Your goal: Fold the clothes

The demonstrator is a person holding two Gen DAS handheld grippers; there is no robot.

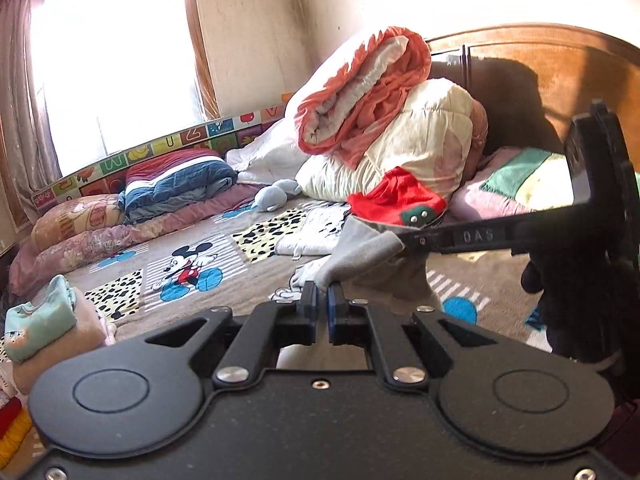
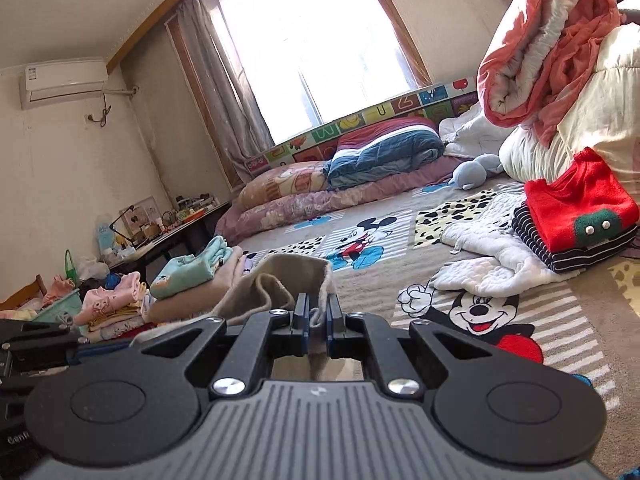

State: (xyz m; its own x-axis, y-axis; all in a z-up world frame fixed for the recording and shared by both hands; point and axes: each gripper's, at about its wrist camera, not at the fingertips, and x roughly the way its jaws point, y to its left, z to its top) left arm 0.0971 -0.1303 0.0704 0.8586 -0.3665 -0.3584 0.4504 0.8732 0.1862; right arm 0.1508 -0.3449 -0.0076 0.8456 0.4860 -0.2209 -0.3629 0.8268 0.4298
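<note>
Grey garment (image 1: pixel 360 252) clamped by left gripper (image 1: pixel 322 292) and "DAS"-marked right gripper (image 2: pixel 317 312).

Sunlit curtained window (image 2: pixel 320 40), cream walls (image 2: pixel 80 168)

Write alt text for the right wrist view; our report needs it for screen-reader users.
The right gripper pinches a beige garment above a Mickey Mouse bedspread. Folded clothes are stacked left; a red sweater lies right.

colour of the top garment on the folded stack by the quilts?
Red, with a green patch; the red garment shows best in the right wrist view.
</note>
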